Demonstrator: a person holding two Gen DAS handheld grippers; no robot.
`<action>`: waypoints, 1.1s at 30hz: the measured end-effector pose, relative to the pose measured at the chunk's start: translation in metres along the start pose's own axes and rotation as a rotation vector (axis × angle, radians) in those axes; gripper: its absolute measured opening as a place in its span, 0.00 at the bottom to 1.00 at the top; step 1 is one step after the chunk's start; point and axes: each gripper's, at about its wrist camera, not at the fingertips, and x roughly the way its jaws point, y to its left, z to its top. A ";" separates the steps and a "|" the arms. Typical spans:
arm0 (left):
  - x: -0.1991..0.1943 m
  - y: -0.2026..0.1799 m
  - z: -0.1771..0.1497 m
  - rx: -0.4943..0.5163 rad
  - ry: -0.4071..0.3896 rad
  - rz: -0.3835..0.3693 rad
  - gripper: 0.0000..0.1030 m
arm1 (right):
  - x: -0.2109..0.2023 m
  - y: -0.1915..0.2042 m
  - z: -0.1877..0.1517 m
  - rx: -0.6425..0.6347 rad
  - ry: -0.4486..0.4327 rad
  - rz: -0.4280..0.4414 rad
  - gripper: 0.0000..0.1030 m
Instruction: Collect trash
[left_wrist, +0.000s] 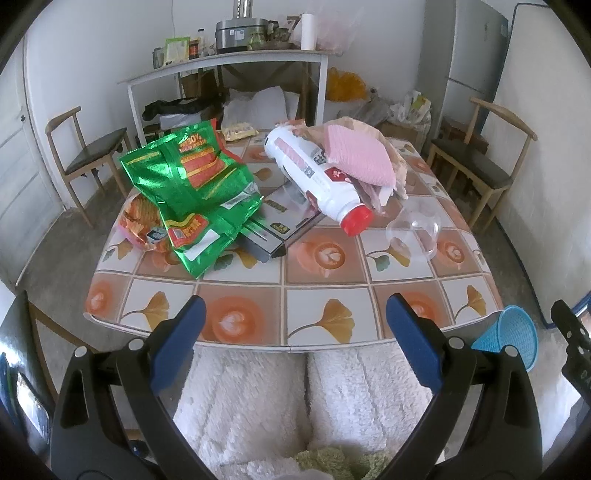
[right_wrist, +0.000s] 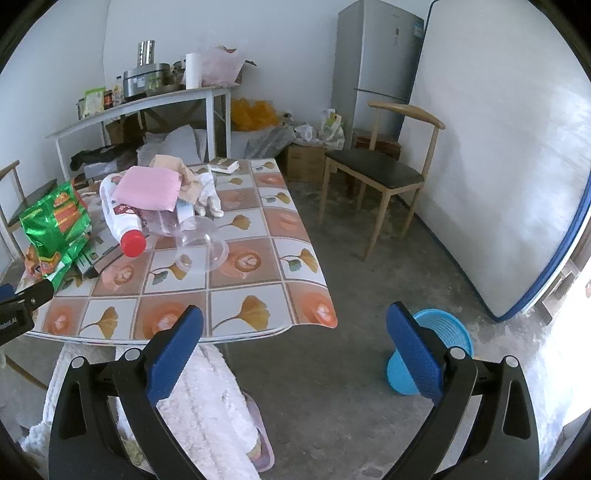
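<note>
Trash lies on the patterned table (left_wrist: 295, 306): a green snack bag (left_wrist: 195, 192), an orange snack packet (left_wrist: 142, 221), a white bottle with a red cap (left_wrist: 314, 177), a pink cloth (left_wrist: 360, 155) on crumpled paper, a clear plastic cup (left_wrist: 413, 230) and a flat dark box (left_wrist: 273, 221). A blue mesh bin (right_wrist: 430, 350) stands on the floor right of the table; it also shows in the left wrist view (left_wrist: 509, 334). My left gripper (left_wrist: 295, 339) is open and empty before the table's near edge. My right gripper (right_wrist: 295, 343) is open and empty, off the table's near right corner.
A white fluffy cover (left_wrist: 295, 398) lies below the near table edge. Wooden chairs stand at the left (left_wrist: 88, 155) and right (right_wrist: 380, 173). A white shelf table (left_wrist: 229, 66) with kitchen items stands behind. A fridge (right_wrist: 376, 59) and a leaning board (right_wrist: 498, 166) are at the right.
</note>
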 end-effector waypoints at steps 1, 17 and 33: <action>0.000 0.002 -0.001 0.001 -0.003 0.002 0.91 | 0.000 0.000 0.001 0.000 -0.006 0.004 0.94; -0.006 0.038 0.002 -0.047 -0.056 -0.187 0.91 | 0.009 0.025 0.036 -0.020 -0.174 0.194 0.94; 0.078 0.003 0.129 0.008 -0.146 -0.463 0.75 | 0.146 0.058 0.076 -0.012 0.102 0.426 0.94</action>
